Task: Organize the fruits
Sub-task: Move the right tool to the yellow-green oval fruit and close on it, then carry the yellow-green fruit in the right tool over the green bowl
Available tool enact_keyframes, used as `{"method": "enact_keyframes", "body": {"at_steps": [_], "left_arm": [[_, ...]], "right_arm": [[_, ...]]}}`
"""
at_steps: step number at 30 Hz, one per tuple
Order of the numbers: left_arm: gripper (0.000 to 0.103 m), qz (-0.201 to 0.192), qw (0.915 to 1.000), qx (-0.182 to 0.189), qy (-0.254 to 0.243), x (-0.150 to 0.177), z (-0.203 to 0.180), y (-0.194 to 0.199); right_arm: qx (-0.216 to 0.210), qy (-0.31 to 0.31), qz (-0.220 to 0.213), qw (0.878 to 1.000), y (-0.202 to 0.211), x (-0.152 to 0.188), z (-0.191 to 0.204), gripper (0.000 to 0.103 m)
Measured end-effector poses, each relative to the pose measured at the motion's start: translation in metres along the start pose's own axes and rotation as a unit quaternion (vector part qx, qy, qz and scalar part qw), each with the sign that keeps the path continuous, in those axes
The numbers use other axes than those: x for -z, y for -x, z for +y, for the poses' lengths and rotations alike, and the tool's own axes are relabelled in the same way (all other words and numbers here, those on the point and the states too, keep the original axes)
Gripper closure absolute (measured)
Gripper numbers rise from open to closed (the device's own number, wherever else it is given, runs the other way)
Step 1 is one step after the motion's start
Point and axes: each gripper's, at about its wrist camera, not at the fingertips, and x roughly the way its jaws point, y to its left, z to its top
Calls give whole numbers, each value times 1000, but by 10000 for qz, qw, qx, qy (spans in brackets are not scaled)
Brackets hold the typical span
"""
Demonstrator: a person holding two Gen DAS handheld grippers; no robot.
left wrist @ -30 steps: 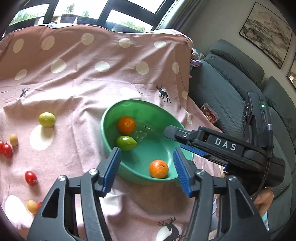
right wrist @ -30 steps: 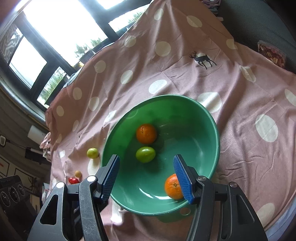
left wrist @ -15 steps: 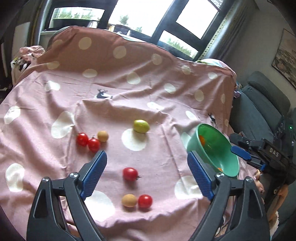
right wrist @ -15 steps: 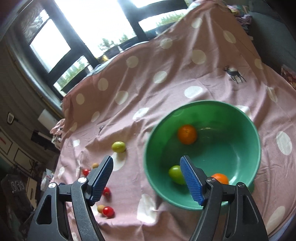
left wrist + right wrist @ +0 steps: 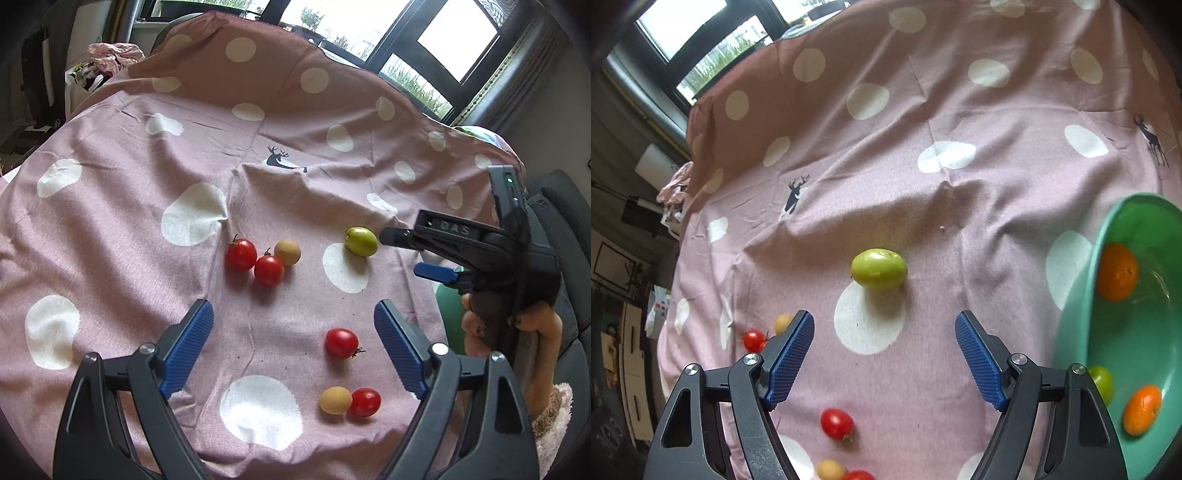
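A green fruit [image 5: 879,269] lies on the pink dotted cloth [image 5: 923,110], just beyond my open, empty right gripper [image 5: 884,328]; it also shows in the left wrist view [image 5: 361,241]. A green bowl [image 5: 1082,295] at the right holds two oranges [image 5: 1117,271] [image 5: 1142,409] and a green fruit [image 5: 1102,380]. My left gripper [image 5: 293,317] is open and empty above the cloth. Between and beyond its fingers lie red tomatoes [image 5: 241,253] [image 5: 269,270] [image 5: 341,343] and tan fruits [image 5: 287,252] [image 5: 335,400]. The right gripper [image 5: 406,251] shows from the side at the right there.
A grey sofa [image 5: 569,206] stands to the right of the cloth-covered surface. Windows [image 5: 458,37] run along the back. Clutter and a pink cloth heap [image 5: 110,55] sit at the far left.
Both grippers have swung left, away from the bowl. The right gripper now faces the loose green fruit; the left gripper has come closer to the tomatoes.
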Motion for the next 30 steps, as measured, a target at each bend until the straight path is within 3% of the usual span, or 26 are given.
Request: {"method": "enact_keyframes", "body": {"at_steps": [11,13,16,18,20,24,30], "left_arm": [[14,214,9997,-95,83,-1,6,-10],[14,245,9996,-100,11,0,3,-11],[14,281,9996,-68,-70,2,0,-13],[14,291,9995,-76,-116,3,-2,-14],[14,303,9994,-72,-152,4,-5,-16],[14,340,9991,48,-243,8,-13,-19],[16,491,9970,246,-543,19,-30,-27]], "right_arm": [[470,-56,120,9988,-58,-28,9,28],[670,101,60,9977,-61,-27,11,33],[649,159,65,9977,-62,-26,11,40],[650,256,65,9975,-62,-25,13,54],[646,239,126,9975,-59,-22,14,54],[305,39,287,9991,-47,-8,2,54],[-890,-315,727,9929,-23,32,-22,54]]}}
